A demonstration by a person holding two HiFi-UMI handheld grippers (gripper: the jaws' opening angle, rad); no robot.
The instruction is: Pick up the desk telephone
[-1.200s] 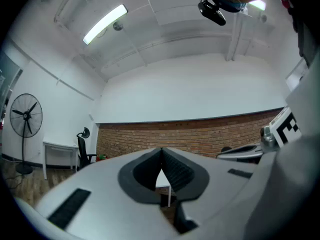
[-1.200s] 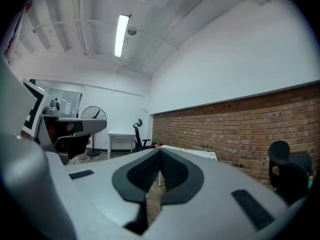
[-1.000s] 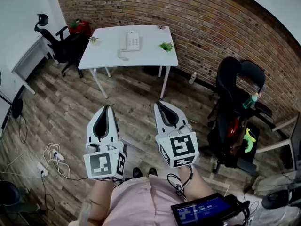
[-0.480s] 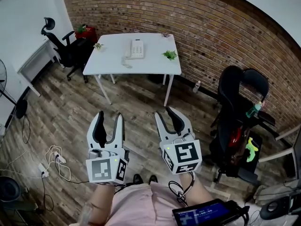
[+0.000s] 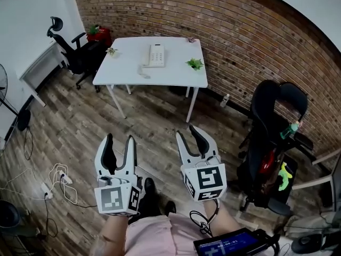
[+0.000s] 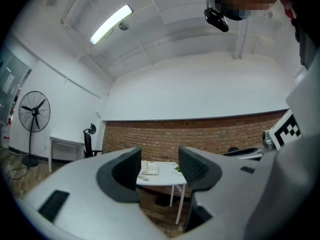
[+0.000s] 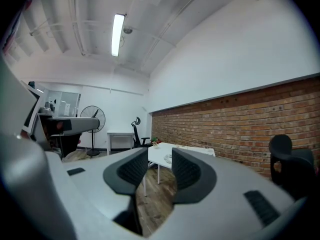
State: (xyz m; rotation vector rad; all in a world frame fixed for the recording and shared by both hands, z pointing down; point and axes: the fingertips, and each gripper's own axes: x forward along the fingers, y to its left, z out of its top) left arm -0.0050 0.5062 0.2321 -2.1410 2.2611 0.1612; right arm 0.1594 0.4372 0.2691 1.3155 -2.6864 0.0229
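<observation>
Head view: the desk telephone (image 5: 155, 55) sits on a white table (image 5: 128, 71) at twelve o'clock, well apart from the left gripper (image 5: 120, 139) and right gripper (image 5: 187, 133). Left gripper view: jaws opening, empty, telephone framed far beyond. Right gripper view: jaws opening, empty.

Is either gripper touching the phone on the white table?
Apart. The head view shows the left gripper and right gripper, jaws opening and empty, over the floor, well short of the table bearing the telephone.
</observation>
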